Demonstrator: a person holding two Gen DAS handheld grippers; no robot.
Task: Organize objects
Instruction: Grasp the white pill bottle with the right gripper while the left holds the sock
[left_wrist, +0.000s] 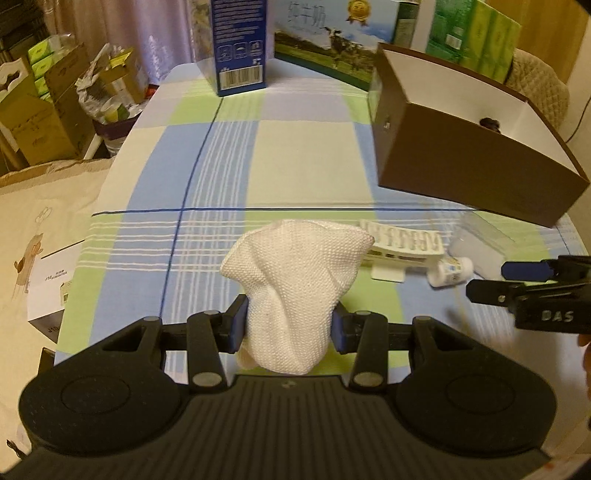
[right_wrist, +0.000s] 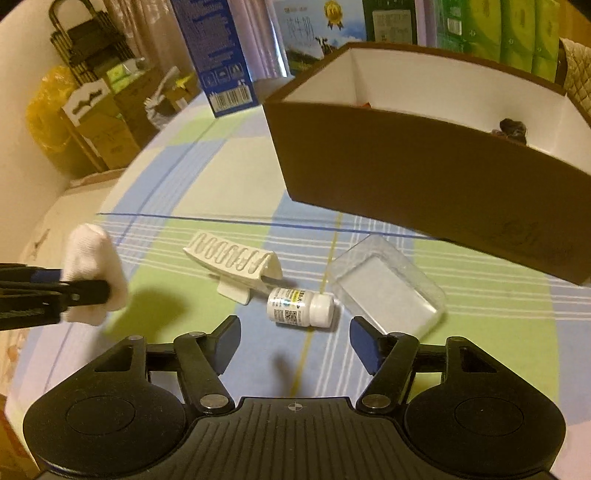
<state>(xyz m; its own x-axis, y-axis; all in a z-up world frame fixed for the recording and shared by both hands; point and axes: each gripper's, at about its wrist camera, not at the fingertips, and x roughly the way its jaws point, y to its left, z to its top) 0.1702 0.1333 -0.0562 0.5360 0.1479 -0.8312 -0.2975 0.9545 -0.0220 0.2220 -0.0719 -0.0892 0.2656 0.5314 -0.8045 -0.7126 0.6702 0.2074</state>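
Left gripper (left_wrist: 290, 325) pinches white cloth (left_wrist: 295, 284); right gripper (right_wrist: 295, 341) (gaping, empty) faces bottle (right_wrist: 301, 306).

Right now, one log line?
left gripper: shut on white cloth | right gripper: open above pill bottle | brown box: open

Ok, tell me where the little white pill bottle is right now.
The pill bottle lies on its side on the checked tablecloth, just ahead of the open right gripper, between the white clip and the clear plastic case.
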